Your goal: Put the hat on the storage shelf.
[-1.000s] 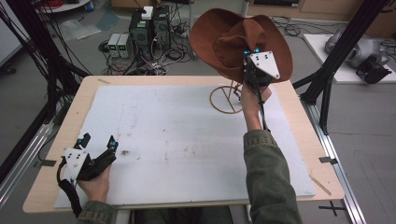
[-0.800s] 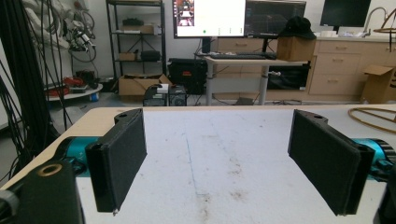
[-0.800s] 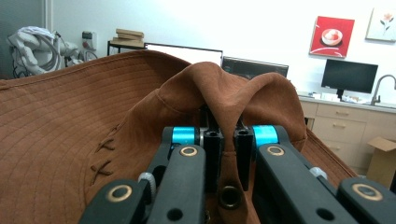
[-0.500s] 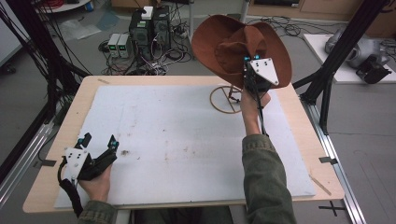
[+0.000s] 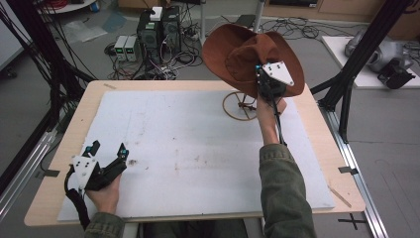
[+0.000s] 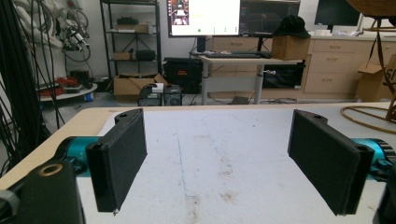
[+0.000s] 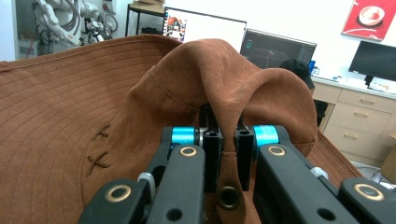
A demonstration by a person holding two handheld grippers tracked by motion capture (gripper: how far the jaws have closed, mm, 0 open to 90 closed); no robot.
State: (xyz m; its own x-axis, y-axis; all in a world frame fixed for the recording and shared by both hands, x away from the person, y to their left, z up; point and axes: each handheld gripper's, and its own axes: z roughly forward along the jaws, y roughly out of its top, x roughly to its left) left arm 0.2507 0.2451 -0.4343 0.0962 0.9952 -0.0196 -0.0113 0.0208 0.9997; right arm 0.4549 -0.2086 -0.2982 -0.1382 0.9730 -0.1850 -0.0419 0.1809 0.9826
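Grey floor (image 5: 29, 69) strewn with cables; black frame posts (image 5: 356, 64) flank the wooden bench (image 5: 64, 134). Beyond: monitors (image 6: 203, 17), drawer cabinets (image 6: 334, 70), metal shelving (image 6: 128, 42).

We are looking into a robotics lab: black aluminium frame posts (image 5: 47, 64) are flanking the wooden table (image 5: 317, 124), tangled cables are trailing to grey computer boxes (image 5: 158, 29), and lit desk monitors (image 6: 203, 17) are glowing behind.

The hat (image 7: 70, 130) looks like matt brown suede-like cloth with stitched rings on its brim, the table (image 5: 64, 144) is pale wood under a white, stained matt sheet (image 5: 198, 144), and the stand (image 5: 240, 105) looks wooden.
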